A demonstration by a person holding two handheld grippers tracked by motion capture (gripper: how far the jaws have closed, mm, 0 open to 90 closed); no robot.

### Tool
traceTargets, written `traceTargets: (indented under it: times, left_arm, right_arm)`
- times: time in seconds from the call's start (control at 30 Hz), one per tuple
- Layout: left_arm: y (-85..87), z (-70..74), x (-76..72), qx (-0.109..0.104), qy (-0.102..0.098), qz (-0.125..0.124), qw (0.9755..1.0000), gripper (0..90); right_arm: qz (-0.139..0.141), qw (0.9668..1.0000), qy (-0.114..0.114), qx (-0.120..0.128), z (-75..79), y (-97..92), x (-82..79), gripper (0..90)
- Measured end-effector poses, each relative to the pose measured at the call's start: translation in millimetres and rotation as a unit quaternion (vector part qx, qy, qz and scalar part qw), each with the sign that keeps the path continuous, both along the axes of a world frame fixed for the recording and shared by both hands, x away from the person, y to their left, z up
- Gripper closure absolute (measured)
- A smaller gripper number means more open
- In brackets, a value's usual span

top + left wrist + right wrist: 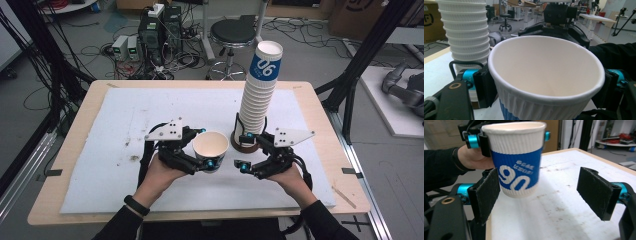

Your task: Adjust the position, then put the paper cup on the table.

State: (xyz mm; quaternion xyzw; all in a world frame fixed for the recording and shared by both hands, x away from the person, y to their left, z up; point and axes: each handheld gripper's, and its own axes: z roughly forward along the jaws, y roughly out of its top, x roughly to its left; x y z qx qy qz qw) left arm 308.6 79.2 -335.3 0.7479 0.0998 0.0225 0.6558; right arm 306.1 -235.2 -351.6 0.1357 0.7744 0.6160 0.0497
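Left tongs clamped on a single paper cup, one pad on each side just under the rolled rim; cup held upright, clear of the worktop, mouth open and empty in the left tongs view. Right tongs stand apart with nothing between the pads; in their own view the cup hangs off to one side near a pad, not touched. Cup: ribbed paper wall, white at top and bottom, blue band with white lettering, tapering toward the base. I judge it very light and easily crushed; the wall would dent under a hard squeeze, while the rolled rim stiffens the top, so just below the rim looks the safest place to hold. Ribbing should give the felt-like black pads good bite, little risk of slipping. Tall stack of cups rises from a brown base just beside the right tongs, leaning a touch; top cup shows the same blue band. Worktop covered by a white sheet, scuffed and stained in places, pale wood at the edges.
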Motion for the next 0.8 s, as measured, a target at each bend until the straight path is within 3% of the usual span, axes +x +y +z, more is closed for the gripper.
traceTargets:
  times: [0.5, 0.8]
  left_arm:
    - [16.8, 0.6, 2.4, 0.002, -0.005, 0.024, 0.9997, 22.8]
    - [19.1, 2.9, 3.5, 0.000, -0.008, 0.027, 0.9996, 22.8]
  right_arm:
    - [-0.050, 0.9987, 0.004, 0.005, 5.8, -39.6, 5.1, 19.1]
    - [-0.063, 0.9980, -0.003, 0.003, 7.3, -51.1, 4.3, 19.1]
